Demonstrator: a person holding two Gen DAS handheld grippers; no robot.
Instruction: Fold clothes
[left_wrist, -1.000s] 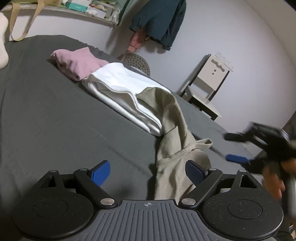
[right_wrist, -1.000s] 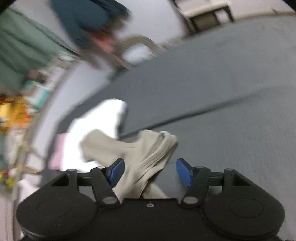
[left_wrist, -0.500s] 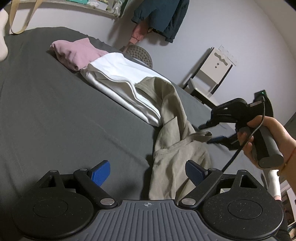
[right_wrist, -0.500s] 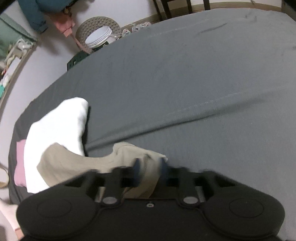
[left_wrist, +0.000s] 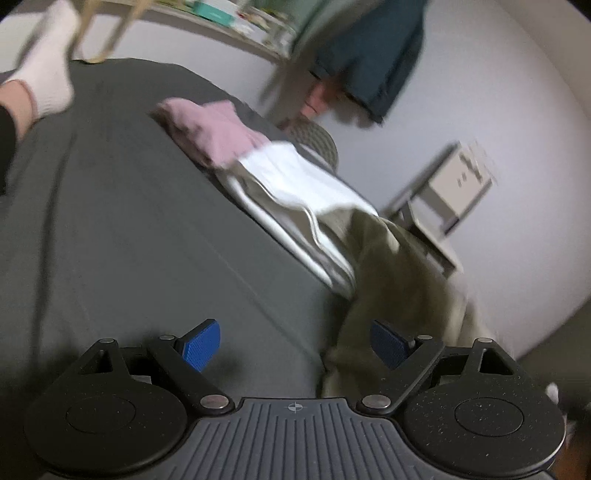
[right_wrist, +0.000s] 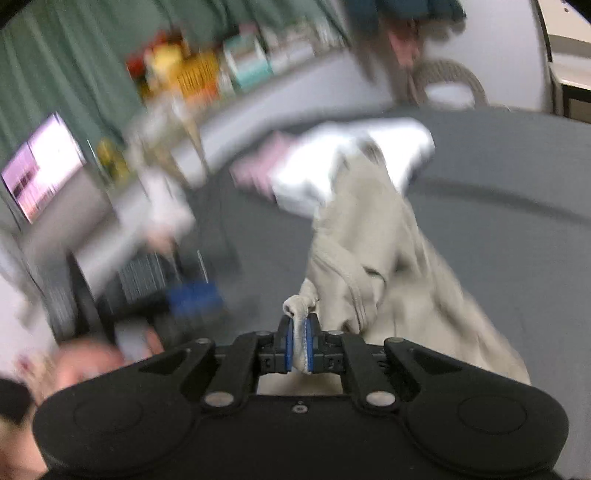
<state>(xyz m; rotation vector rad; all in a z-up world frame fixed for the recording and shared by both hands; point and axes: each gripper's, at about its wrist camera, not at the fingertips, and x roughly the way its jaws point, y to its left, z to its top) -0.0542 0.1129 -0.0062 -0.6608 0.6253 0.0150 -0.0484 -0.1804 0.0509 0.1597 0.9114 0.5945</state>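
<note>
A beige garment (right_wrist: 373, 240) trails from a folded white garment (right_wrist: 354, 162) across the grey bed sheet (right_wrist: 517, 192). My right gripper (right_wrist: 300, 345) is shut on a bunched edge of that beige garment, and the cloth rises from the sheet toward it. In the left wrist view the same beige garment (left_wrist: 391, 269) hangs at the right, beside the white folded garment (left_wrist: 299, 192) and a pink folded one (left_wrist: 214, 129). My left gripper (left_wrist: 295, 345) is open over bare sheet, its right finger (left_wrist: 388, 343) against the beige cloth.
A person's socked foot (left_wrist: 44, 81) rests at the bed's far left corner. Beyond the bed stand a light chair (left_wrist: 454, 188) and a round basket (left_wrist: 317, 136); dark clothes (left_wrist: 369, 62) hang on the wall. The left gripper's blue pad (right_wrist: 192, 295) shows blurred in the right wrist view.
The right gripper has shut on the beige garment's edge and swung round with it, lifting the cloth. The left gripper stayed open and shifted, so the pile now sits farther right.
</note>
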